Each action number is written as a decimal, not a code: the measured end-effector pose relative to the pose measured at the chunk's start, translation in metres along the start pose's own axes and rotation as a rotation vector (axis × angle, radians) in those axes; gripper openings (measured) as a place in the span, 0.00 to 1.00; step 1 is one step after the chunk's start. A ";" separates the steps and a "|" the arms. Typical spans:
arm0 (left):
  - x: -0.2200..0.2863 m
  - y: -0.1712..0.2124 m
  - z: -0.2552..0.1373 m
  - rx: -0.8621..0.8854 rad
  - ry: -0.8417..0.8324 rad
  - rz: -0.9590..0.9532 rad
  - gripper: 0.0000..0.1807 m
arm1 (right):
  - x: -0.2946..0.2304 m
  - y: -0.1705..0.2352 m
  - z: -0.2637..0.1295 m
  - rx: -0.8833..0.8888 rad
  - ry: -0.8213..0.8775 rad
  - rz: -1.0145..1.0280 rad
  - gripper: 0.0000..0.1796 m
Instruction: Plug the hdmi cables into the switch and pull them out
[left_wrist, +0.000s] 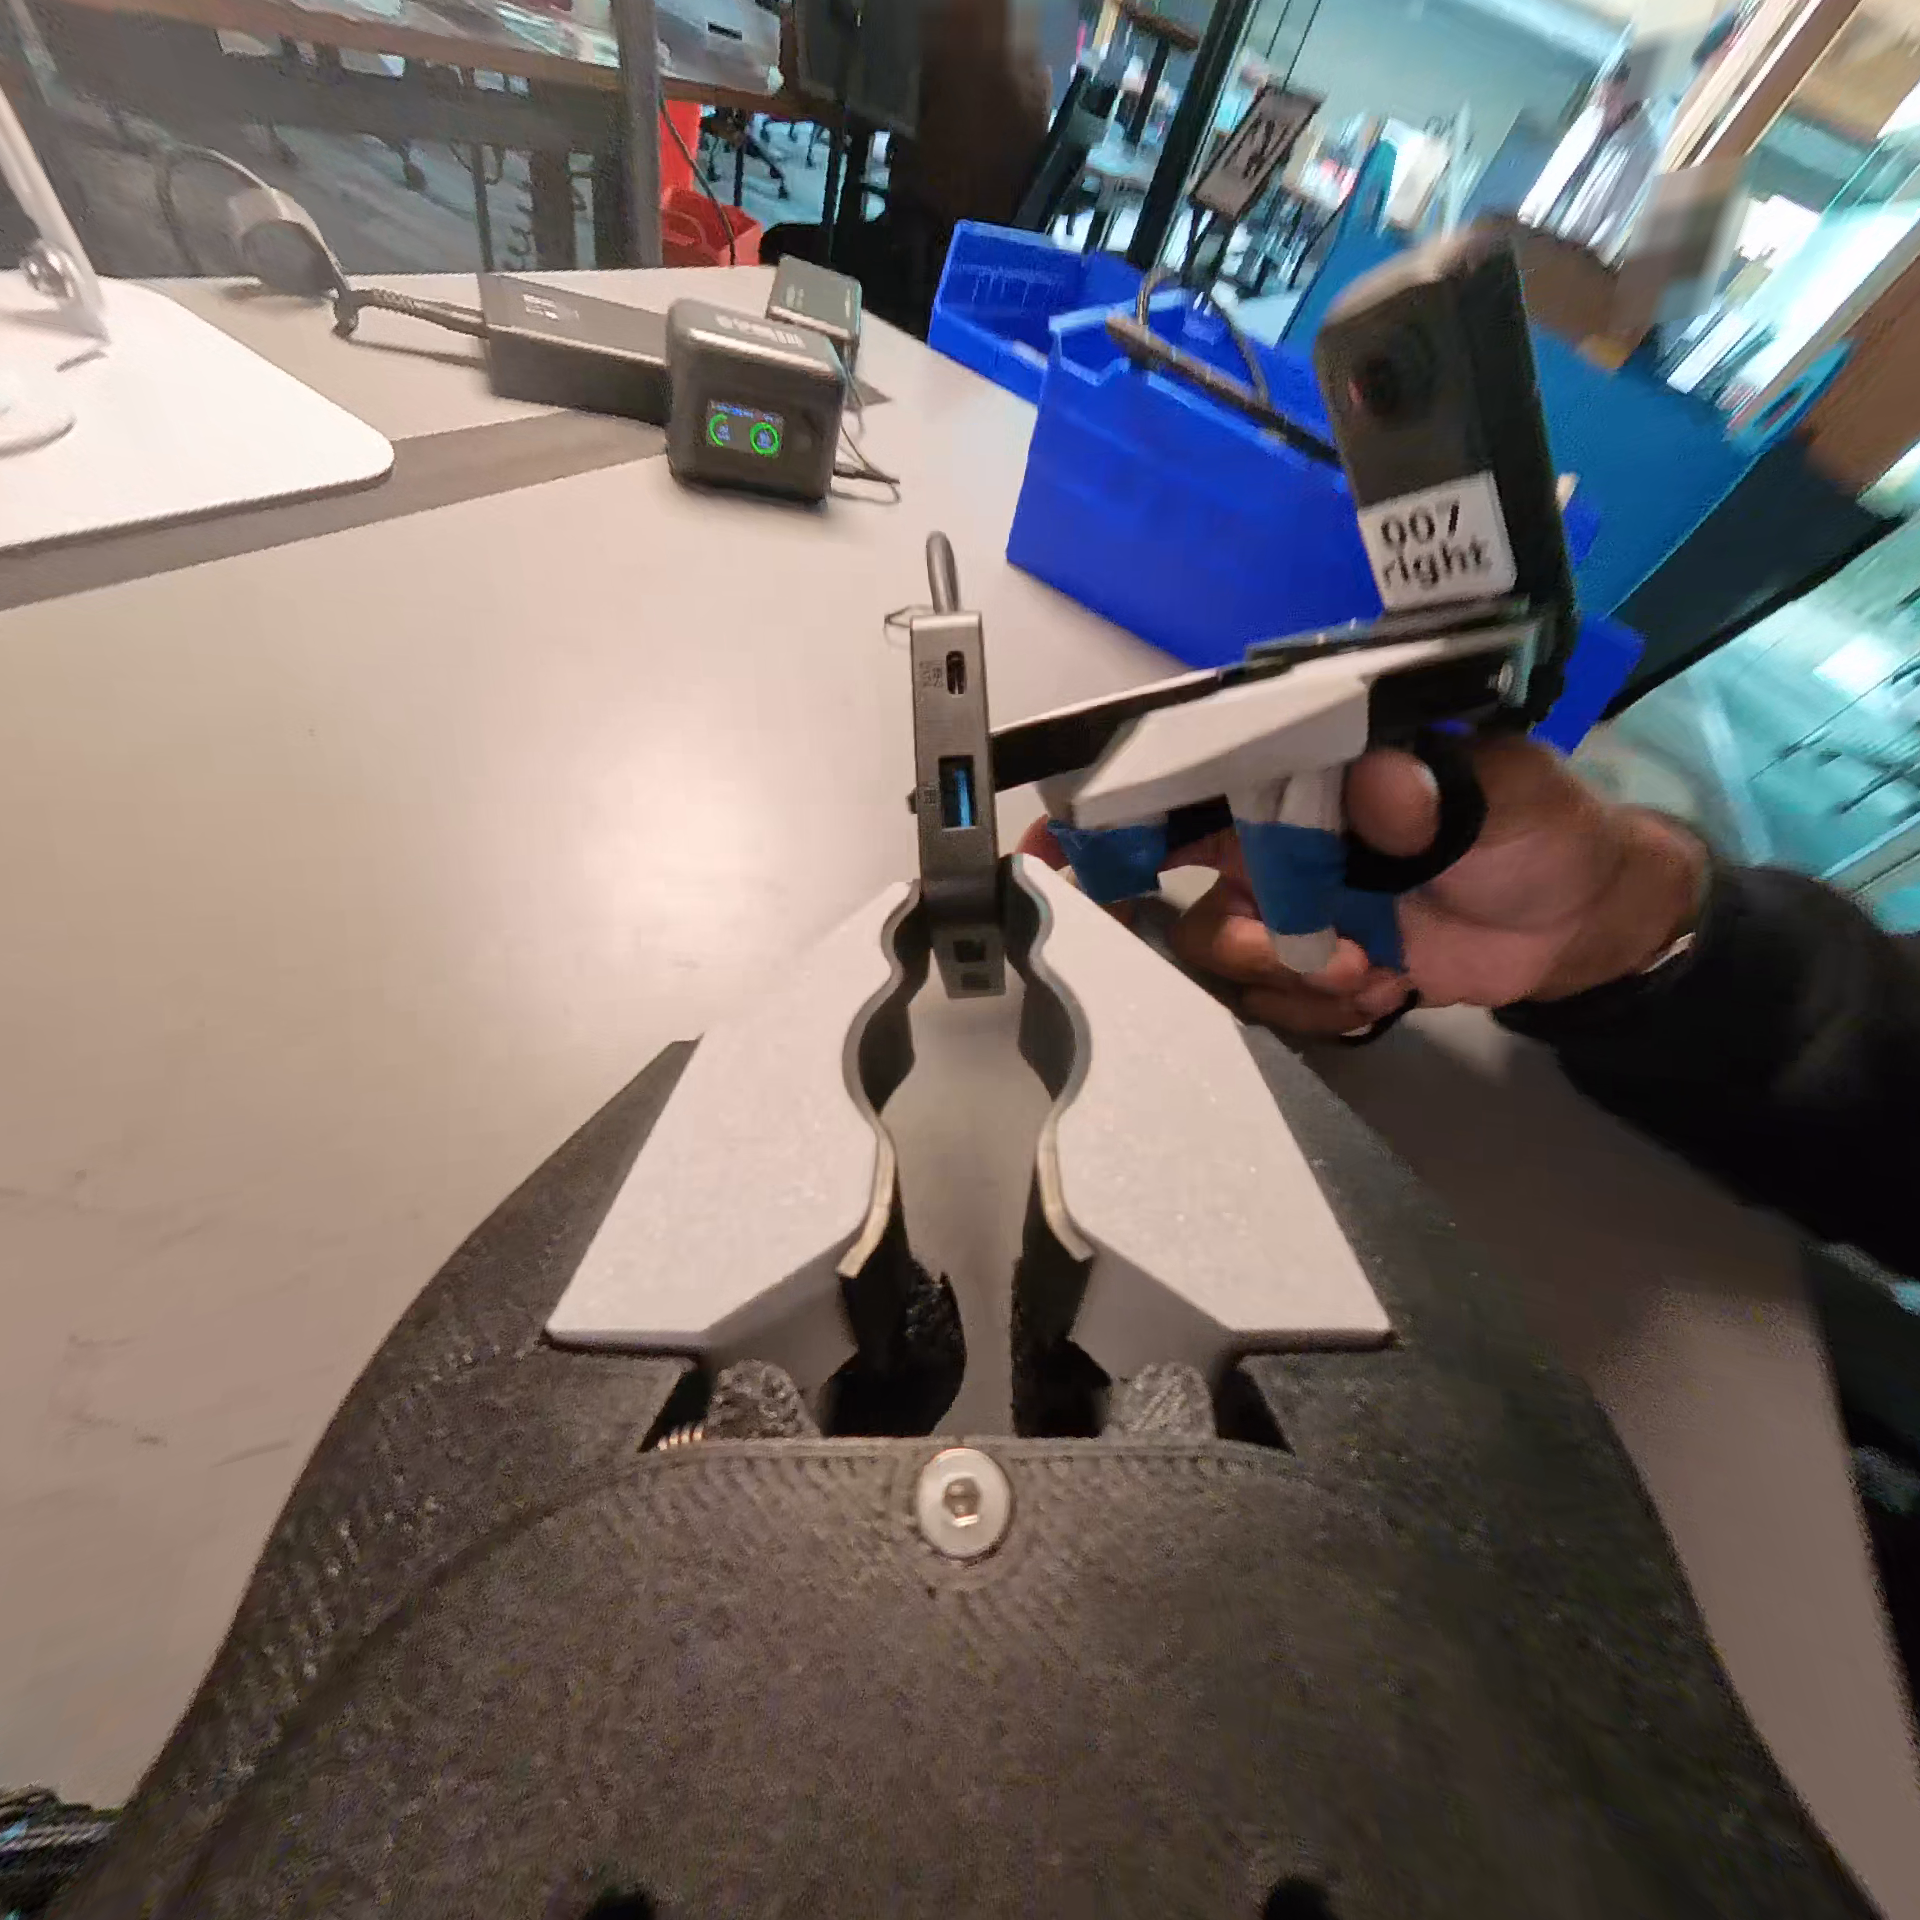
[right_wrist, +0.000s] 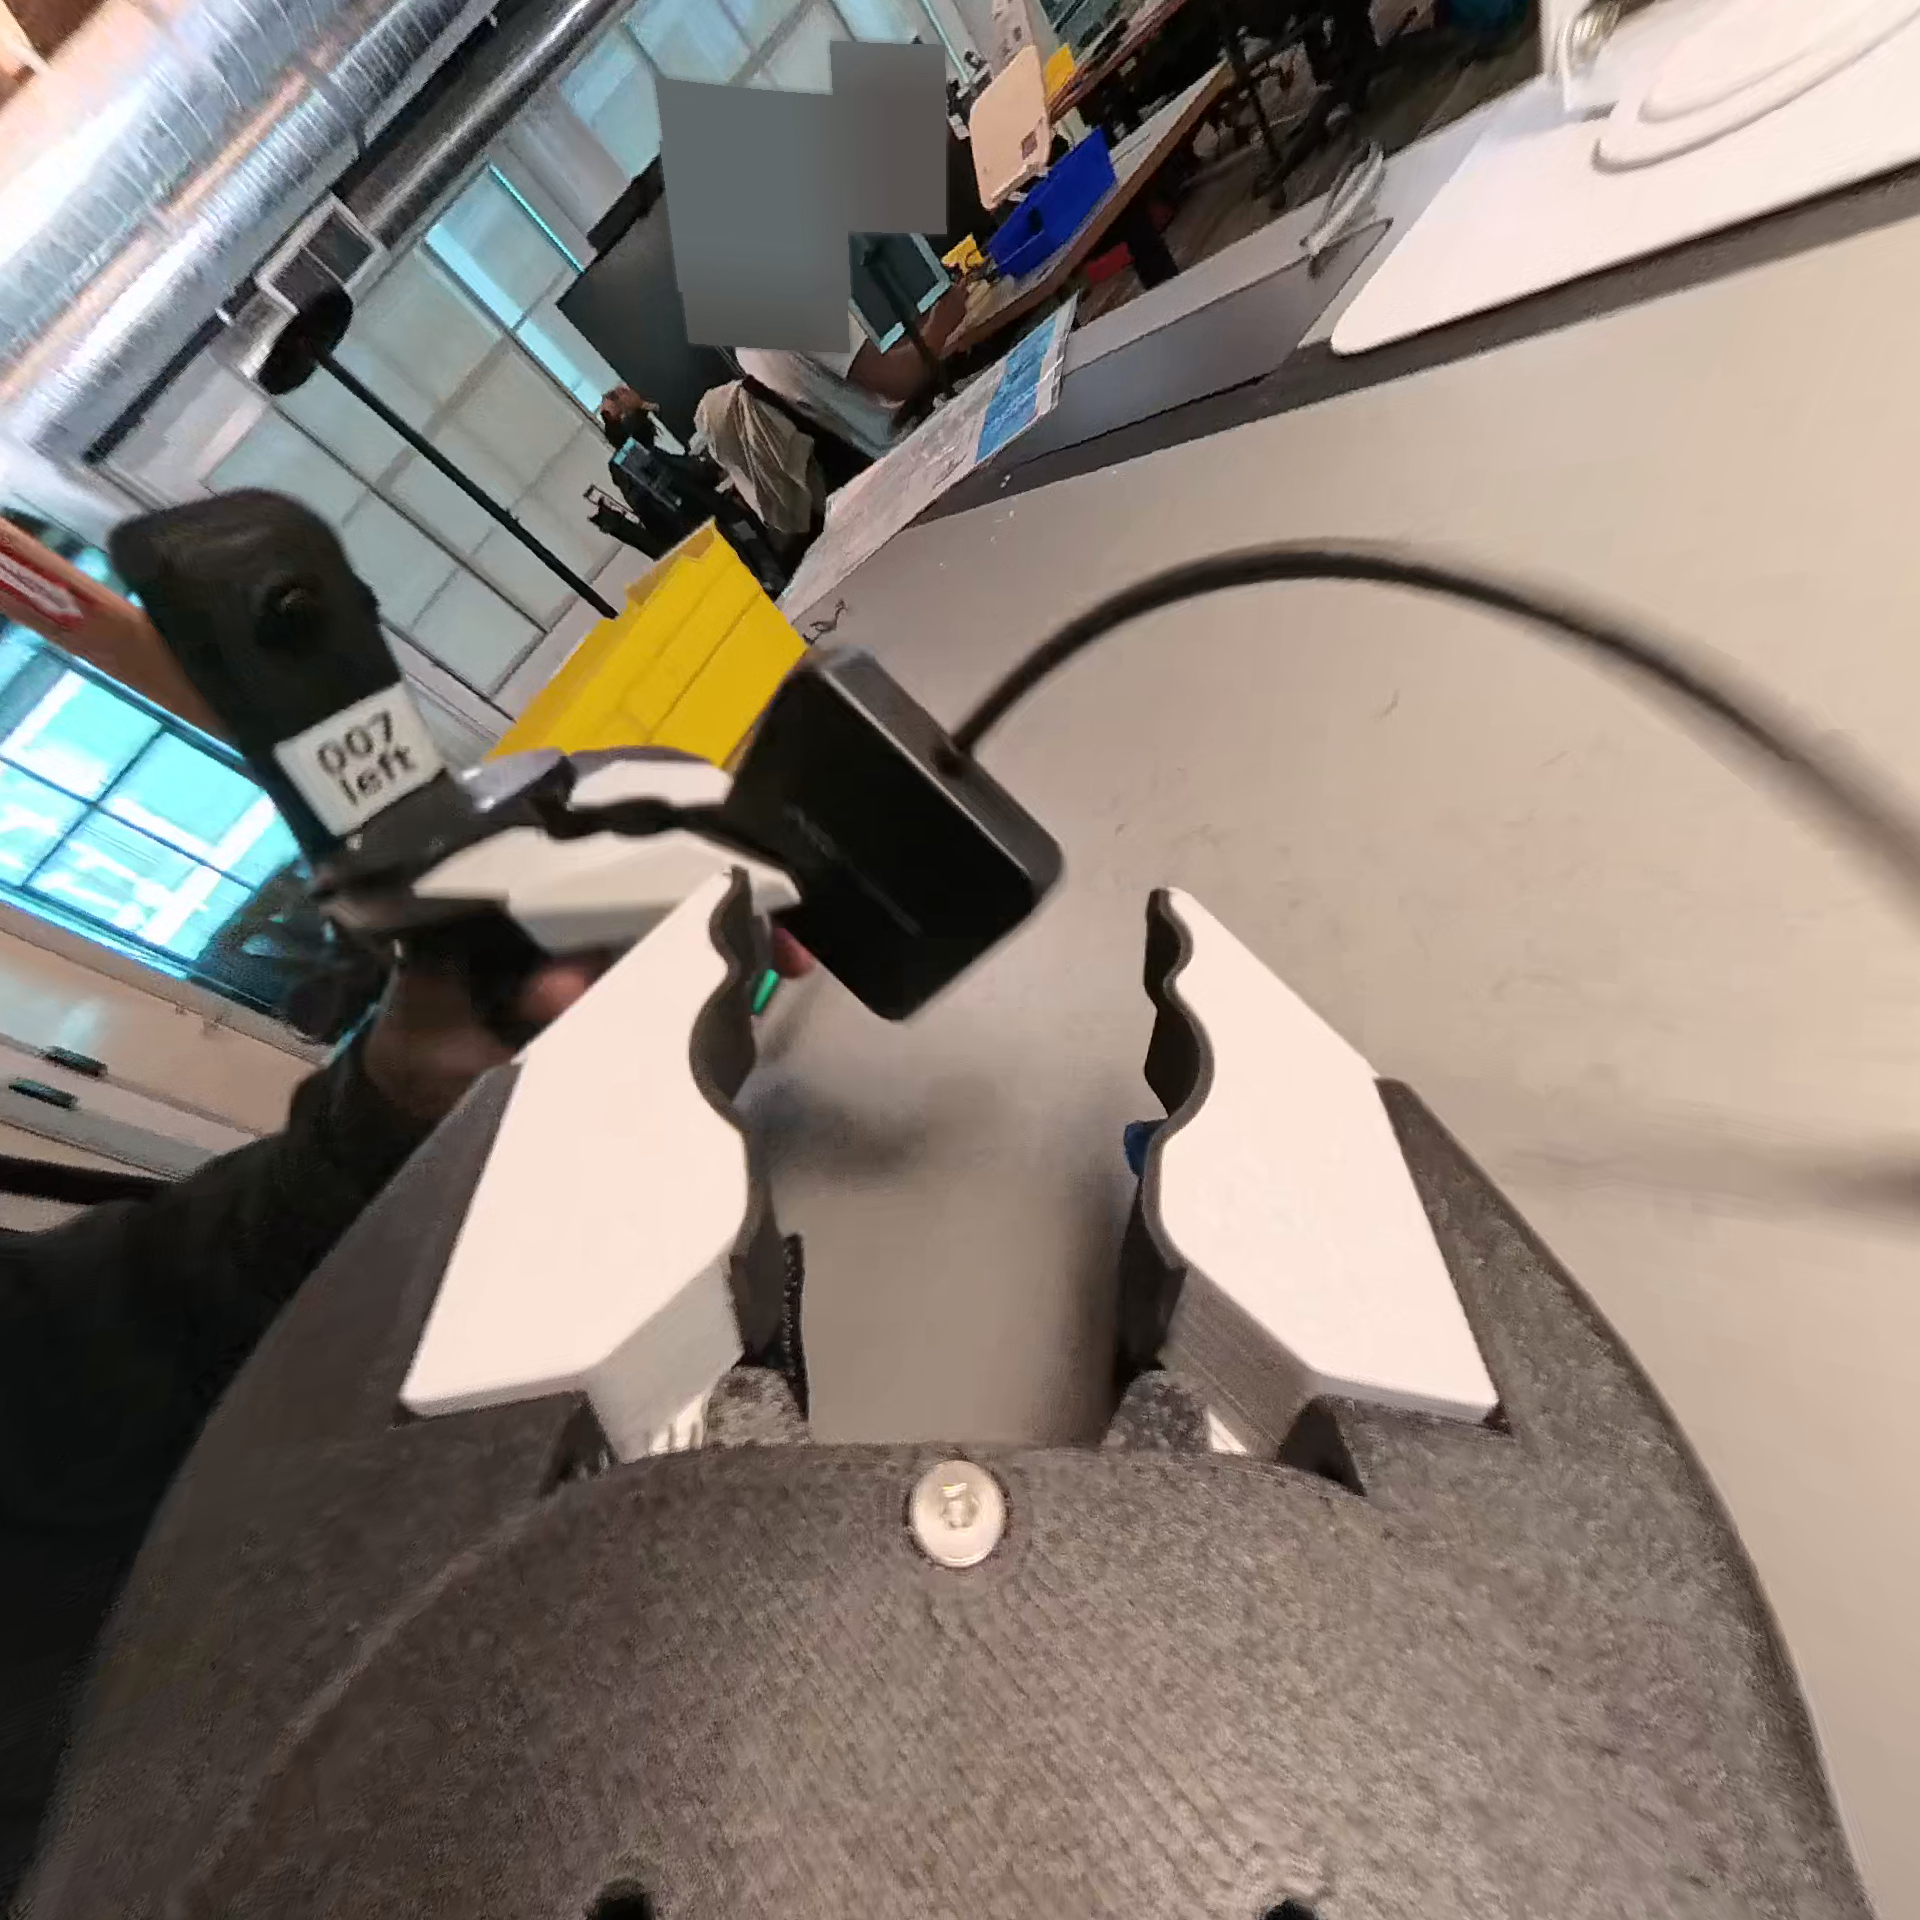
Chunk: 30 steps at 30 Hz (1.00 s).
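Left gripper (left_wrist: 961, 914) clamped on the lower end of a slim dark-grey switch (left_wrist: 951, 769), held upright on edge above a pale grey table (left_wrist: 416, 831). Narrow face of the switch turned toward the left wrist camera, showing a blue-tongued port at mid-height and a smaller slot above. Thin cable (left_wrist: 940, 571) leaving the top end; in the right wrist view the same cable (right_wrist: 1455, 592) arcing away across the table.

Right gripper (right_wrist: 945, 997) spread wide, nothing between its fingers — hovering just beside the switch (right_wrist: 894, 831), whose broad black face fills the space ahead. From the left wrist view, the right gripper (left_wrist: 1039, 758) reaching in from the side, its dark tip touching or nearly touching the switch; hard to tell which. No HDMI plug visible in either view.

Risks, as judgement: only the bottom end pinched, so a sideways push could pivot the switch or lever it out of the grip. Motion blur suggests speed — a misaligned plug could scrape the port.

Blue bin (left_wrist: 1174, 488) and a small charger with a lit screen (left_wrist: 753, 405) well behind.
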<state>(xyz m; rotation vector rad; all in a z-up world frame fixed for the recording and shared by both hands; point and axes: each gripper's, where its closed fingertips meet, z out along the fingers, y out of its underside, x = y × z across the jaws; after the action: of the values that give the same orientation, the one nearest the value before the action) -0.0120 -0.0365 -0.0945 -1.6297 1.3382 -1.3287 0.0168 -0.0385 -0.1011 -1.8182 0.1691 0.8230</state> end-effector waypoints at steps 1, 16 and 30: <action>-0.005 -0.005 -0.005 0.022 0.024 -0.055 0.07 | 0.001 -0.004 -0.004 0.011 0.001 -0.038 0.44; -0.053 -0.033 -0.050 0.219 0.362 -0.629 0.07 | -0.002 -0.008 -0.014 0.004 0.139 -0.645 0.34; -0.027 -0.027 -0.046 0.155 0.551 -0.661 0.07 | -0.006 -0.008 -0.017 0.022 0.204 -0.954 0.27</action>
<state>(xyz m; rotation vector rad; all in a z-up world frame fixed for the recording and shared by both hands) -0.0468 0.0024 -0.0654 -1.7353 0.9504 -2.3426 0.0242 -0.0519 -0.0882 -1.6819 -0.5283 -0.0390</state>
